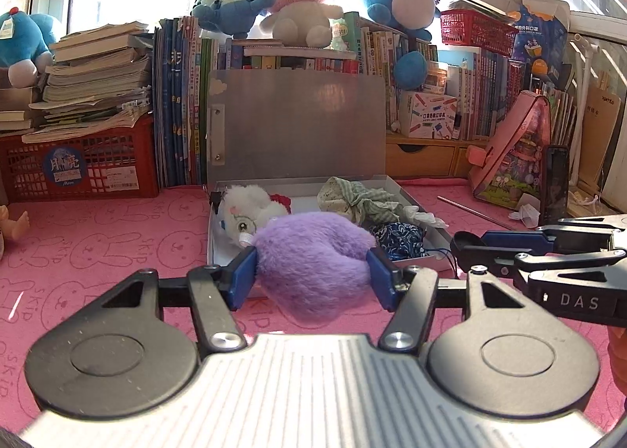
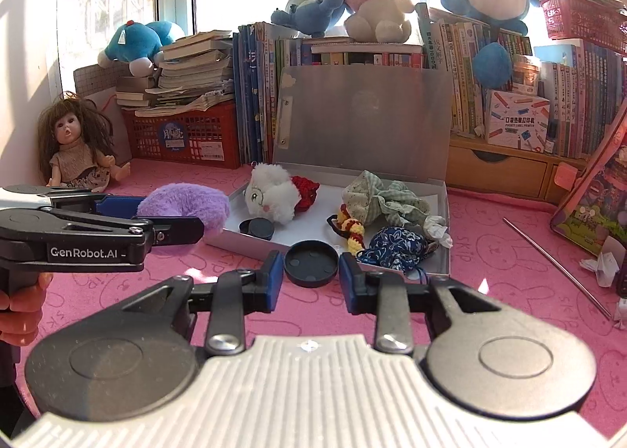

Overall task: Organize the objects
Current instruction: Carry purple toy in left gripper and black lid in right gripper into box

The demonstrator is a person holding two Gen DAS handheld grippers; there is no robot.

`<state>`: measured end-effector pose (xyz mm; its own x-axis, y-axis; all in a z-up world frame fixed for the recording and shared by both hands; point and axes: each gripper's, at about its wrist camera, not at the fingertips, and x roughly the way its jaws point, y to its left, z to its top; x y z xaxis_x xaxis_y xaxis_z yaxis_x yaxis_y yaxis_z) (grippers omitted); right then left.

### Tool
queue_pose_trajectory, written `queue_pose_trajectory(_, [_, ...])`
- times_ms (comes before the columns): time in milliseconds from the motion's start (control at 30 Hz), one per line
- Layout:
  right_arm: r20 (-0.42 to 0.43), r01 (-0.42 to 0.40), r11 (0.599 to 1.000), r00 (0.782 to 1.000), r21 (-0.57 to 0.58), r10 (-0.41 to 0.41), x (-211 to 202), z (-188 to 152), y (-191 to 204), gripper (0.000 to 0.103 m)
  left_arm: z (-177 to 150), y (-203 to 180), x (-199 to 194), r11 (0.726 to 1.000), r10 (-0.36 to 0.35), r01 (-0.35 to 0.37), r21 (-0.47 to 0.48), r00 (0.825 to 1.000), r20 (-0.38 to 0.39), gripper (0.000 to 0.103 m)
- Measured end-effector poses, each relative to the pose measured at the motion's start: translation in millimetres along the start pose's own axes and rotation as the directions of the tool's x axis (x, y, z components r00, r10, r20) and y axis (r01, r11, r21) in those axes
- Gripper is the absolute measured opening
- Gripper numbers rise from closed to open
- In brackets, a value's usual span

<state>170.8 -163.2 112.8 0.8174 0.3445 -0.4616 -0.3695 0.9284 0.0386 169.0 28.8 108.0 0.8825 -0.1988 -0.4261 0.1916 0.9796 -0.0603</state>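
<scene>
My left gripper (image 1: 311,277) is shut on a purple plush (image 1: 313,264), held at the front left corner of the open metal box (image 1: 415,205); it also shows in the right wrist view (image 2: 184,205). My right gripper (image 2: 310,277) holds a black round lid (image 2: 310,263) between its blue pads, just in front of the box (image 2: 441,248). Inside the box lie a white plush (image 2: 270,193), a checked cloth bundle (image 2: 376,201), a blue patterned pouch (image 2: 395,244), a crocheted charm (image 2: 350,226) and a small black container (image 2: 258,229).
A doll (image 2: 76,146) sits at the far left. A red crate (image 2: 188,134) with stacked books, upright books and plush toys line the back. A metal rod (image 2: 556,264) and a pink case (image 2: 588,209) lie to the right on the pink mat.
</scene>
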Motion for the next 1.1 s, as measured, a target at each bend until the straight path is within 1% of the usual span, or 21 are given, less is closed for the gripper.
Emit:
queue_pose_trajectory(300, [0.021,0.006,1.000,1.000,-0.002,-0.006,11.1,38.9,-10.4,0.036,39.2,-1.8,23.2,1.000,-0.004,0.004,0.008,1.000,0.015,0.066])
queue_pose_trajectory(633, [0.021,-0.004,1.000,1.000,0.028,0.004,26.8,64.9,-20.7,0.036,59.4,0.4,44.2,1.000,0.001,-0.001,-0.006,1.000,0.024,0.066])
queue_pose_trajectory(767, [0.006,-0.003,0.999,1.000,0.048,0.002,35.3,69.8,-25.8,0.036,61.2,7.0,60.1,1.000,0.024,-0.024,-0.003,1.000,-0.001,0.066])
queue_pose_trajectory(933, [-0.022,-0.001,0.996,1.000,0.092,0.003,50.5,70.8,-37.1,0.036,55.2,16.6,79.6,0.999,0.050,-0.050,-0.004,0.998,-0.036,0.066])
queue_pose_trajectory(1100, [-0.051,-0.010,0.989,0.999,0.146,0.017,67.2,68.6,-48.3,0.036,47.7,21.6,98.3,0.998,0.057,-0.058,-0.011,0.997,-0.055,0.066])
